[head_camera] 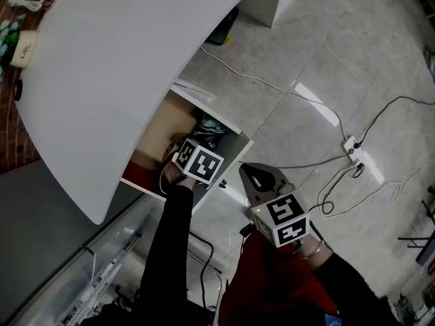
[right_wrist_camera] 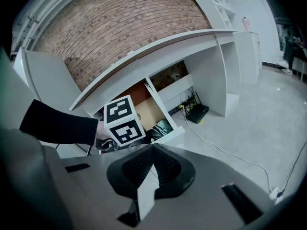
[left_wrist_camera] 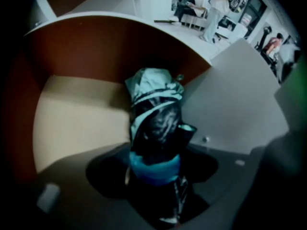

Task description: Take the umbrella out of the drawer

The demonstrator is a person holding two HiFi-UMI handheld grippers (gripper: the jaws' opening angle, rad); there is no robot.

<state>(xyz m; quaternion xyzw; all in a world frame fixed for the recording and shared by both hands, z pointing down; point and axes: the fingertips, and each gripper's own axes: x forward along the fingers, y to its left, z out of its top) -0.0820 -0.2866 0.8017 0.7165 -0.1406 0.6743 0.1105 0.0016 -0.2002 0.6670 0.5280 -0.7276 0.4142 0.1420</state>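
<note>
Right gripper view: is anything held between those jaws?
No: the right gripper has its jaws together with nothing between them, off in front of the open drawer.

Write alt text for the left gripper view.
The left gripper is closed on the near end of a folded black-and-teal umbrella, which lies in an open drawer with a tan floor and reddish-brown walls. People are visible in a bright room far behind.

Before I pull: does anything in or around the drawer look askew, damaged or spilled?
Nothing stands out. The drawer is open and looks intact. The umbrella is a rumpled folded bundle gripped by the left hand-held gripper. Loose cables trail across the floor beside the drawer.
</note>
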